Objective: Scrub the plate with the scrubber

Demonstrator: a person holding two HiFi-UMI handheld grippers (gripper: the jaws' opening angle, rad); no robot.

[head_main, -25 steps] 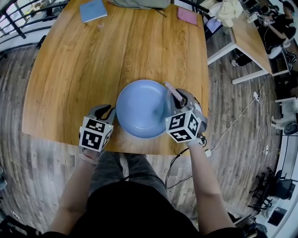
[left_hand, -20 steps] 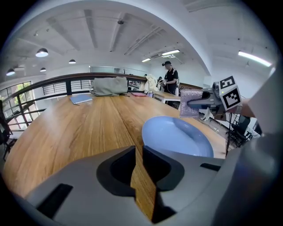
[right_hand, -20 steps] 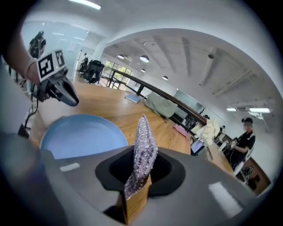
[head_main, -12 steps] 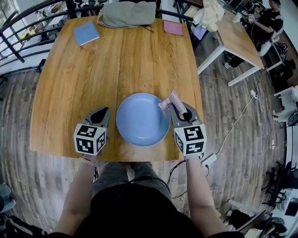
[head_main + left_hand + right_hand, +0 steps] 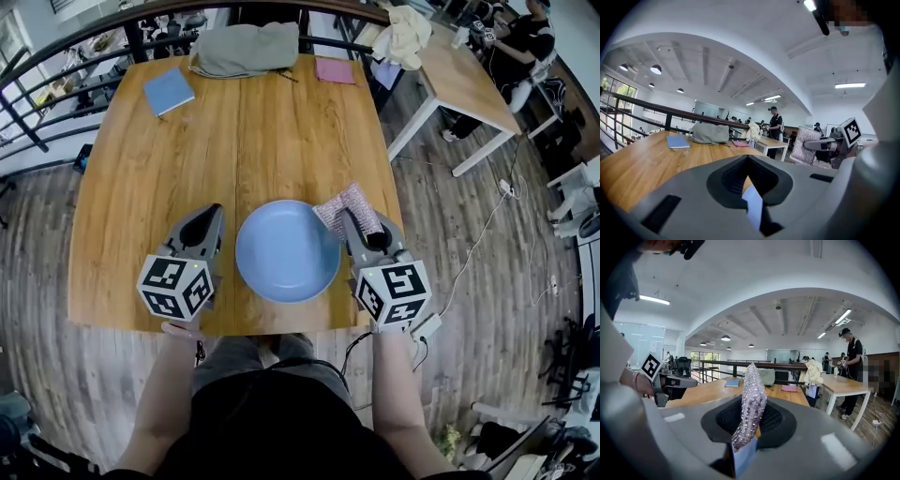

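Clamped in the right gripper [image 5: 359, 230], the silvery scrubber [image 5: 347, 206] hangs just right of the blue plate [image 5: 286, 251], with the empty left gripper [image 5: 212, 214], jaws pressed together, just left of it; the scrubber is best lowered flat into the plate's bowl and worked in firm circles, and no writing is legible, only marker squares.

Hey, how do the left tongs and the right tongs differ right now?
The left tongs are shut on nothing, while the right tongs are shut on the sparkly pink scrubber, which sticks out past their tips. The left tongs sit at the left of the blue plate; the right tongs sit at its right. Shared: both are closed and point away from the person.
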